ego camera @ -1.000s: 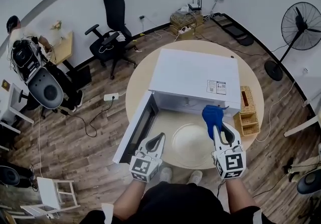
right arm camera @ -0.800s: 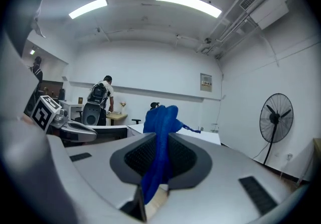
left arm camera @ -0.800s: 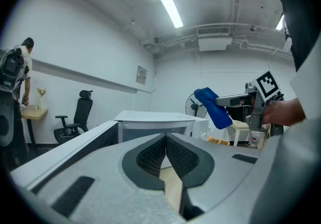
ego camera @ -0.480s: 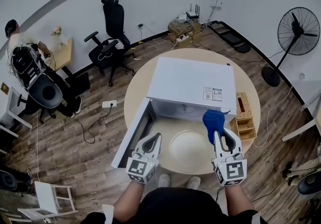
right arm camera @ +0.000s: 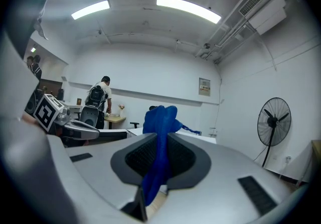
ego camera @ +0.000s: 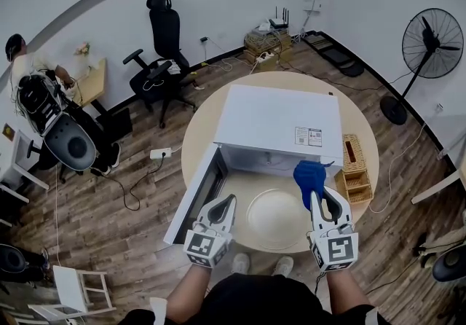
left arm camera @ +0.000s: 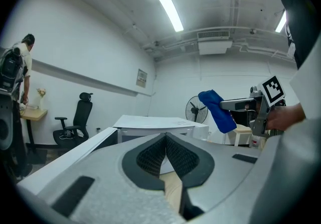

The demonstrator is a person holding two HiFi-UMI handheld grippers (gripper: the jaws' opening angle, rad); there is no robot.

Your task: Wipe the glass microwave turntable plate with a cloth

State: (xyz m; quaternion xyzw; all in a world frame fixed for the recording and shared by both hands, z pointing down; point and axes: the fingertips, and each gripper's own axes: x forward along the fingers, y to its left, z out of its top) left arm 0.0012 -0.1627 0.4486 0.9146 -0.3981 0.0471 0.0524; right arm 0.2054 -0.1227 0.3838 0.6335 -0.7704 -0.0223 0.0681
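Note:
The round glass turntable plate [ego camera: 275,216] lies flat on the wooden table [ego camera: 364,123], in front of the open white microwave [ego camera: 280,123]. My right gripper [ego camera: 320,196] is shut on a blue cloth [ego camera: 309,175], which hangs above the plate's right rim. In the right gripper view the cloth [right arm camera: 159,132] is pinched between the dark pads and stands up above them. My left gripper [ego camera: 225,204] hovers at the plate's left edge with its jaws shut and nothing between them [left arm camera: 165,140]. From the left gripper view I see the cloth [left arm camera: 216,110] at the right.
The microwave door [ego camera: 193,196] swings open to the left, close beside my left gripper. A wicker basket [ego camera: 357,165] stands on the table's right edge. An office chair [ego camera: 164,32], a floor fan [ego camera: 433,39] and a person at a desk [ego camera: 22,57] stand farther off.
Almost nothing: both grippers have drawn slightly back toward me. The right gripper still holds the blue cloth over the plate's right side.

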